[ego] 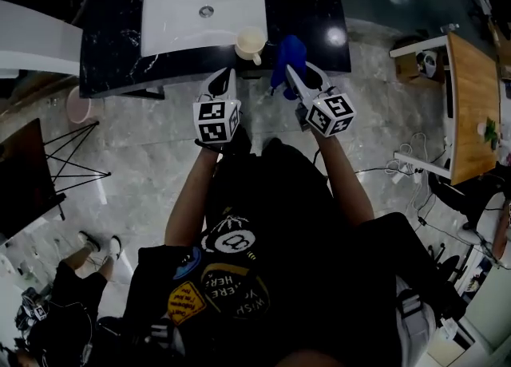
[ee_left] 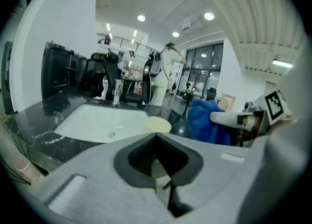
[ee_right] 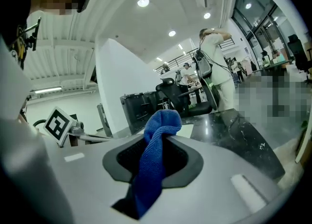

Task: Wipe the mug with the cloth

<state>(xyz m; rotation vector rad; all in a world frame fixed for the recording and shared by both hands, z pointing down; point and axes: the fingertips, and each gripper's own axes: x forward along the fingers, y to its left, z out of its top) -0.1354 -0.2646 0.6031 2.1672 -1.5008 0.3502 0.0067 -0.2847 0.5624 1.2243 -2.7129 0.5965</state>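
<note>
Right gripper (ee_right: pixel 156 142) pinching cloth (ee_right: pixel 163 121), mug (ego: pixel 250 43) (apparently untouched)

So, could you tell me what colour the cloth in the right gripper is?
The cloth is bright blue, clearest in the right gripper view.

Left hand-held gripper (ee_left: pixel 157 142): fills the lower frame; its grey jaws meet along a thin seam, and the dark pad notch holds nothing.
Mug (ee_left: pixel 158 124): cream; only its rim and upper part show, just beyond the jaw tips, at the sink's near right corner.
Sink (ee_left: pixel 92 121): white rectangular basin set into the worktop, drain visible.
Tap (ee_left: pixel 117 93): upright behind the sink.
Worktop (ee_left: pixel 36 118): dark, with pale veins.
Cloth (ee_left: pixel 202 121): blue, bunched, right of the mug, at the tip of the other tool.
Right hand-held gripper (ee_left: pixel 219 118): reaches in from the right, its marker cube (ee_left: pixel 275 105) behind it.
Background: a person in white (ee_left: pixel 165 69) stands beyond the worktop under round ceiling lights.
</note>
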